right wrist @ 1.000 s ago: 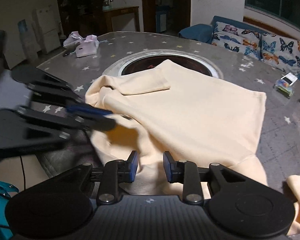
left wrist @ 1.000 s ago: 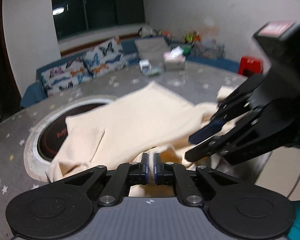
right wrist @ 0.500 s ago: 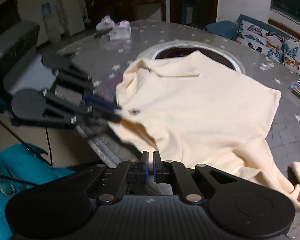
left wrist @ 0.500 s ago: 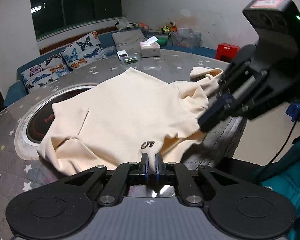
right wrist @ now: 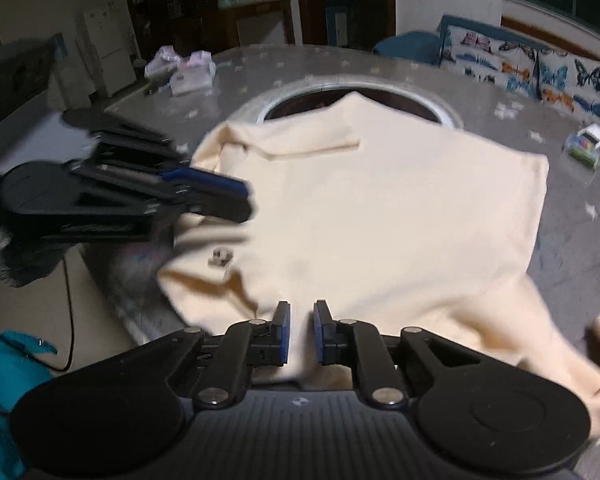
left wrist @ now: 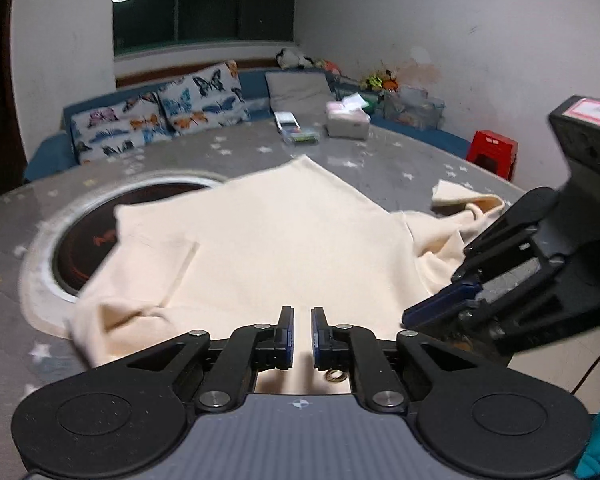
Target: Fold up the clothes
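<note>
Shirt (left wrist: 268, 240) between both parted jaws

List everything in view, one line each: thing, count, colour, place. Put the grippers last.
shirt: one, cream, spread on the table, partly over the round cooktop
table: one, grey with white stars
round cooktop: one, dark with pale rim, set in the table
butterfly cushions: two, white with coloured print, on the blue bench beyond the table
grey cushion: one, on the bench
tissue box: one, pink and white, far table edge
small pack: one, white and green, beside the tissue box
stool: one, red, by the wall
left gripper: one, black with blue pads, slightly open over the shirt
right gripper: one, the same, slightly open
</note>
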A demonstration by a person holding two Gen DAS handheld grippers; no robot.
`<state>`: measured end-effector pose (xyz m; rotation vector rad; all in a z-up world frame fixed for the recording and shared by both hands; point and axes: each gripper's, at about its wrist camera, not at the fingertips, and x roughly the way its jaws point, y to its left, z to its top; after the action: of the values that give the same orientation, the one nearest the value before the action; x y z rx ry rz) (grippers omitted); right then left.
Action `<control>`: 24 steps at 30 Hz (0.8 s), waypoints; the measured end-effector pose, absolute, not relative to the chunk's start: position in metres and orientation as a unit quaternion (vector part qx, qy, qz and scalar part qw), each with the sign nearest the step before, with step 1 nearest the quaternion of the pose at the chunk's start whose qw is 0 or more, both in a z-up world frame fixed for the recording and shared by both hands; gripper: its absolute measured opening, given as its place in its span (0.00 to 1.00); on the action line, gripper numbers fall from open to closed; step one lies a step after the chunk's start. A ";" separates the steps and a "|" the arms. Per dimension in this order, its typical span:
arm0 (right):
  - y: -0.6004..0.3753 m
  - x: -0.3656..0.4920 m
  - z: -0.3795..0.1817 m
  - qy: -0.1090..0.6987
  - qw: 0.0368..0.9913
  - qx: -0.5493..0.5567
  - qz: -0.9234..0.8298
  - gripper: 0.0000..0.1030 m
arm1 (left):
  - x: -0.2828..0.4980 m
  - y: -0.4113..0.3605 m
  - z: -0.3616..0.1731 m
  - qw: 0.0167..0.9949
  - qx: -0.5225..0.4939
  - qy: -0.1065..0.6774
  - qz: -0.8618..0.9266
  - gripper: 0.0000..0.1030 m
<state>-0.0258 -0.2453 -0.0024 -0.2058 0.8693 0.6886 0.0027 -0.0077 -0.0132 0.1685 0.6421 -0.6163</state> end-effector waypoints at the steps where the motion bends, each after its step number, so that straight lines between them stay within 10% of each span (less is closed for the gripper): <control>1: -0.250 -0.028 0.000 0.410 0.848 -0.092 0.323 0.13 | 0.005 -0.012 -0.016 0.896 0.082 0.314 -0.302 0.10; 24: -0.401 -0.014 -0.006 0.359 0.933 -0.002 0.001 0.22 | -0.004 -0.077 -0.033 0.858 0.095 0.329 -0.382 0.13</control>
<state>-0.0144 -0.4006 -0.0061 -0.0047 0.7344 0.0015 -0.0042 -0.0774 -0.0325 0.2002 0.6905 -0.8033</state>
